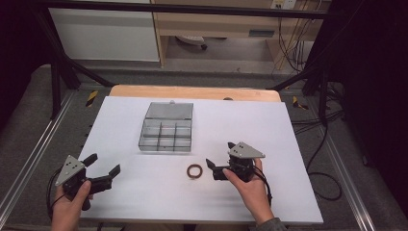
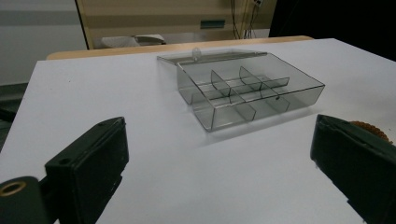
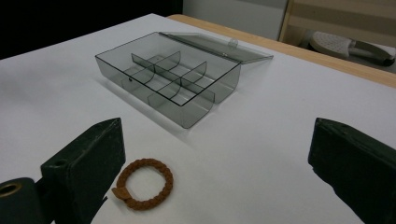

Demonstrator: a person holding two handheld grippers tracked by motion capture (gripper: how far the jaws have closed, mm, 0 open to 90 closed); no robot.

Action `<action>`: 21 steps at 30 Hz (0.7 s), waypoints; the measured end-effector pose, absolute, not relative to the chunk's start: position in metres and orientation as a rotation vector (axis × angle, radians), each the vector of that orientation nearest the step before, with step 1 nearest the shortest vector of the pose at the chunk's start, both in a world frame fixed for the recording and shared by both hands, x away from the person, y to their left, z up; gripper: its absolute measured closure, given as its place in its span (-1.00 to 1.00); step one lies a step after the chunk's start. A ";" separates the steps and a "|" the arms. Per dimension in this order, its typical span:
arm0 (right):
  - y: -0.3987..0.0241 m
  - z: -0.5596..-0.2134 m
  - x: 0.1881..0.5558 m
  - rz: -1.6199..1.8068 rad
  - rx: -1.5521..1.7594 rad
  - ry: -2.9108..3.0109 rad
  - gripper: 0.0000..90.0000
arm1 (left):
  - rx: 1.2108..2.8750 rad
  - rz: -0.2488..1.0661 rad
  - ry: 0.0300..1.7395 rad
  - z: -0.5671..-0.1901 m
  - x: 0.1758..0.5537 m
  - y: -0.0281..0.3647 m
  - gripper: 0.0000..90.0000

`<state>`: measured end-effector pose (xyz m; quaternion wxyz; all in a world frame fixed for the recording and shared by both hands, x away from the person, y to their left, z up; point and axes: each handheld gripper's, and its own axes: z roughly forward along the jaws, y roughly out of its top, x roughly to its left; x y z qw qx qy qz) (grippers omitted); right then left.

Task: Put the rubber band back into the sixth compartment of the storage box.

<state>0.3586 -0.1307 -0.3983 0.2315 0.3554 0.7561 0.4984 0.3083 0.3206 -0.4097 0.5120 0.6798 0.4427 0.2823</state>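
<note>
A clear smoky plastic box (image 1: 166,132) with several compartments and its lid folded back lies open and empty on the white table (image 1: 144,192); it also shows as the box (image 2: 247,93) and the box (image 3: 173,84). A brown braided ring (image 1: 195,171) lies in front of it, seen up close as the ring (image 3: 145,184) by my right gripper's left jaw and as the ring's edge (image 2: 371,129) behind the left gripper's right jaw. My left gripper (image 1: 102,164) is open near the front left. My right gripper (image 1: 221,155) is open just right of the ring. Both hold nothing.
The white table sits on a wooden top (image 1: 192,91) inside a black frame (image 1: 57,72). Cables (image 1: 317,159) run along the floor on the right. A shelf unit (image 1: 216,24) stands behind the table.
</note>
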 end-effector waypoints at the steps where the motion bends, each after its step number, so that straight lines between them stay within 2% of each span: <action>1: -0.129 -0.399 0.358 1.371 0.977 2.083 -0.91 | 1.637 0.682 1.062 -0.410 0.308 0.320 -0.90; 21: -0.099 -0.412 0.354 1.341 0.913 2.201 -0.91 | 1.638 0.675 1.062 -0.410 0.308 0.318 -0.89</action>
